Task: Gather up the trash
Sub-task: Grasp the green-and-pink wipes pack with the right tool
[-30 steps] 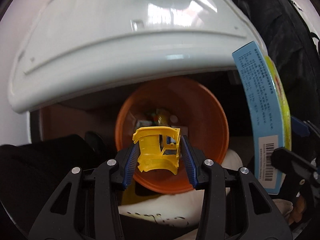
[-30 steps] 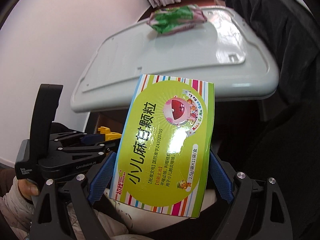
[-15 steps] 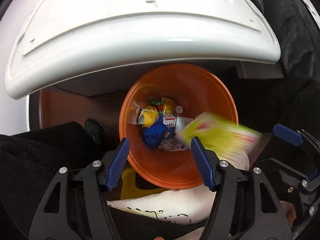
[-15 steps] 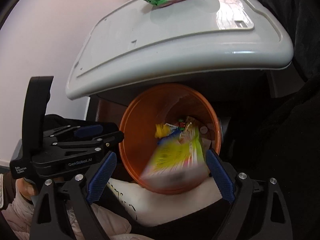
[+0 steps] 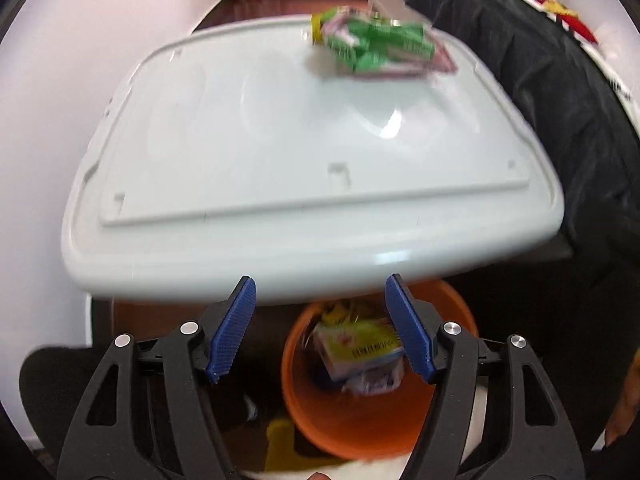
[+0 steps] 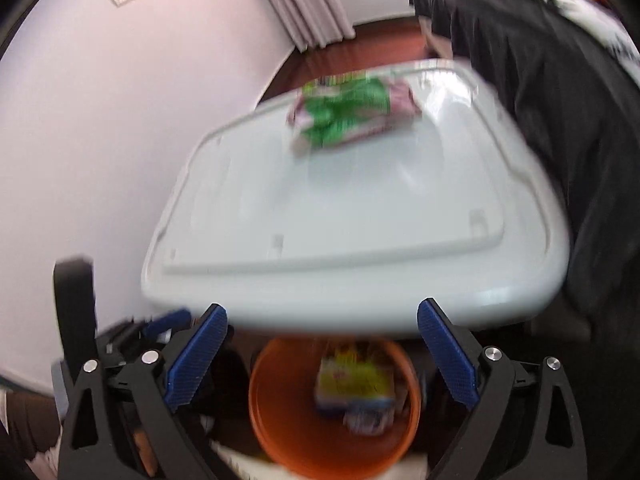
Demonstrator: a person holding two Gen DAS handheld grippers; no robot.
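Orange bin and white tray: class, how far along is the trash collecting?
Done: the yellow-green cardboard box lies in the round orange plastic bin with other scraps. In hand: nothing; the left gripper and right gripper are open. Left: the crumpled green-and-pink wrapper on the white plastic tray.

left gripper (image 5: 320, 326) fingers spread wide, nothing between; right gripper (image 6: 322, 354) likewise, side by side.

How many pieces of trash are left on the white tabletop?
1: a crumpled green and pink wrapper near the far edge of the white tabletop. The yellow box already lies in the orange bin below.
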